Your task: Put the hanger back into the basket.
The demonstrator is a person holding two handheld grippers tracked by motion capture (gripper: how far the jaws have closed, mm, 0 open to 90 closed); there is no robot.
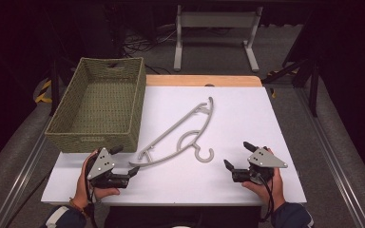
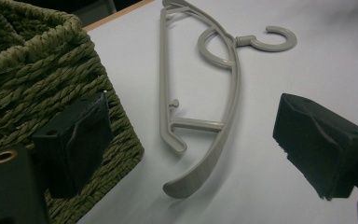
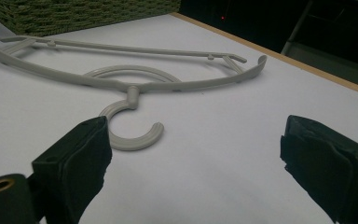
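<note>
A grey plastic clothes hanger (image 1: 180, 133) lies flat and diagonal on the white tabletop (image 1: 247, 114), its hook (image 1: 204, 154) pointing toward the near edge. My left gripper (image 1: 127, 160) stands open at the hanger's near-left end, beside the basket corner. In the left gripper view the hanger's end (image 2: 235, 84) lies between and just ahead of the spread jaws of my left gripper (image 2: 198, 119). My right gripper (image 1: 236, 154) is open to the right of the hook, apart from it. In the right gripper view the hook (image 3: 130, 140) lies just ahead of the left jaw of my right gripper (image 3: 198, 140).
A green woven basket (image 1: 100, 104) stands empty at the table's left, close to my left gripper; its corner (image 2: 37, 70) is right beside the left jaw. A wooden strip (image 1: 204, 80) edges the far side. A white metal frame (image 1: 216, 28) stands on the floor beyond.
</note>
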